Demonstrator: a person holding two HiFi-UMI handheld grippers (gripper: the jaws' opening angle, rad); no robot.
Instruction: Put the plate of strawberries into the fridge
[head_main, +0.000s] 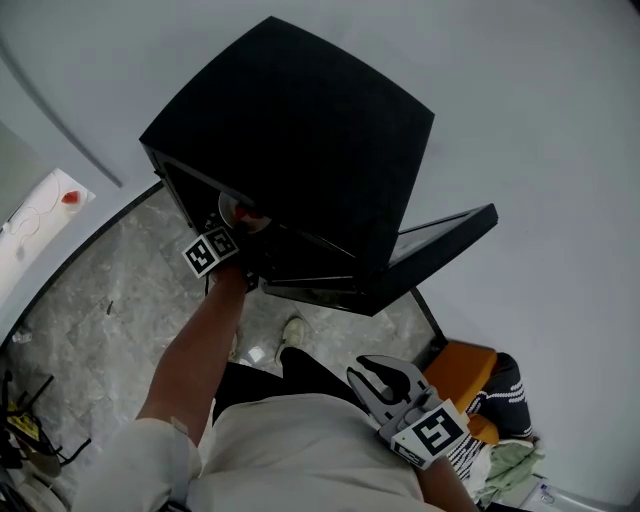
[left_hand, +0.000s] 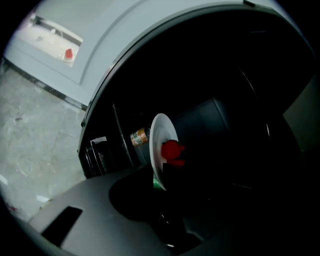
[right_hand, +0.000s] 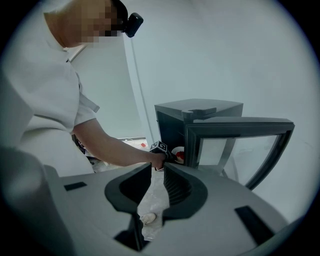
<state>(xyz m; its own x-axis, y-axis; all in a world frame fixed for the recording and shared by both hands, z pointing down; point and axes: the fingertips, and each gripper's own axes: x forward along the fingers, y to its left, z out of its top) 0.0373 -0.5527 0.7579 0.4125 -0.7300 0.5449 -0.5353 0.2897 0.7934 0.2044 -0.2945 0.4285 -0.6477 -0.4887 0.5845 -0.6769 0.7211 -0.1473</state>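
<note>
— With the door (head_main: 440, 235) swung wide, where's the plate (left_hand: 161, 142)?

— Just inside the fridge (head_main: 300, 130), strawberry (left_hand: 171, 149) on it. Its rim sits between the jaws of my left gripper (left_hand: 167, 172), but it's too dark in there to tell whether they pinch it.

— And your right gripper (right_hand: 157, 172)?

— Spread, empty, low by the hip.

— Which step?

— Placing, I'd judge. Next I need the plate flat on a shelf, a clean let-go and a straight pull-back. After that I shut the door.
</note>
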